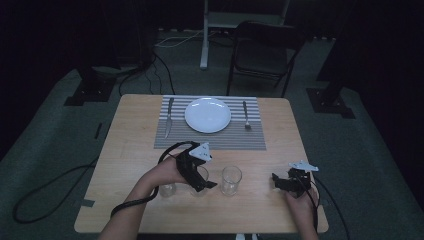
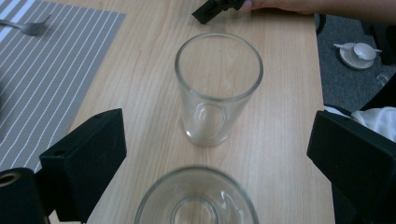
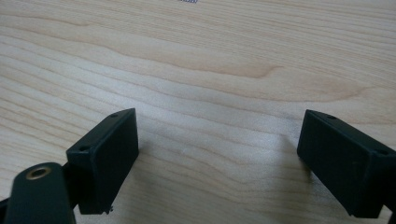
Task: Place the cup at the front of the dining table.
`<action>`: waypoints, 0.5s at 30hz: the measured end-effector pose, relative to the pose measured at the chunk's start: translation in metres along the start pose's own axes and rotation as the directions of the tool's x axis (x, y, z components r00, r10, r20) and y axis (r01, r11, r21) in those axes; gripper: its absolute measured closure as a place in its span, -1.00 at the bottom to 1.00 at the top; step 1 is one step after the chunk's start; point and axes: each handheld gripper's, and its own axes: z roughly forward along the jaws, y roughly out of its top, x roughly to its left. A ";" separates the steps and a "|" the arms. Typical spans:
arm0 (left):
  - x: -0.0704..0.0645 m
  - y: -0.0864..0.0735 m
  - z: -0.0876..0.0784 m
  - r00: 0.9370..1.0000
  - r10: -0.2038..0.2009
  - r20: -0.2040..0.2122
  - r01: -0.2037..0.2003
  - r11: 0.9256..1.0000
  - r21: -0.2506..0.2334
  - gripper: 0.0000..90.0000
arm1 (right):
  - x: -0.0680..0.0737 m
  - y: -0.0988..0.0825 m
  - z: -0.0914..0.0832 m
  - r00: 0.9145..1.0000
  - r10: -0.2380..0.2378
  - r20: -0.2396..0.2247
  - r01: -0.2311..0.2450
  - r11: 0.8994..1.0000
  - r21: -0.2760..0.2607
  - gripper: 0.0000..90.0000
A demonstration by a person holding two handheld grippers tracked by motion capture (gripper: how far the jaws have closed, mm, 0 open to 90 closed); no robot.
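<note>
Three clear empty glasses stand in a row near the table's front edge. My left gripper (image 1: 201,177) (image 2: 217,140) is open, its jaws standing either side of the middle glass (image 1: 199,176) (image 2: 196,203) without touching it. Straight ahead of it stands the right-hand glass (image 1: 231,180) (image 2: 218,88). The left-hand glass (image 1: 167,189) sits beside the person's left hand. My right gripper (image 1: 278,182) (image 3: 219,126) rests low over bare wood at the front right, open, with nothing between its jaws. One of its jaw tips shows at the top of the left gripper view.
A grey striped placemat (image 1: 210,140) (image 2: 42,79) lies at the table's far side with a white plate (image 1: 208,115), a knife (image 1: 169,117) on its left and a fork (image 1: 246,116) (image 2: 28,25) on its right. A chair (image 1: 265,50) stands beyond the table.
</note>
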 end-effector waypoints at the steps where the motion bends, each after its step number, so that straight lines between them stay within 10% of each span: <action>1: 0.000 0.002 0.002 1.000 0.004 0.001 -0.004 1.000 0.003 -0.89 | 0.000 0.000 0.000 1.000 0.000 0.000 0.000 1.000 0.000 -0.73; 15: -0.001 0.017 0.034 1.000 0.014 0.021 -0.015 0.999 0.050 -0.89 | 0.000 0.000 0.000 1.000 0.001 0.000 -0.001 1.000 0.000 -0.73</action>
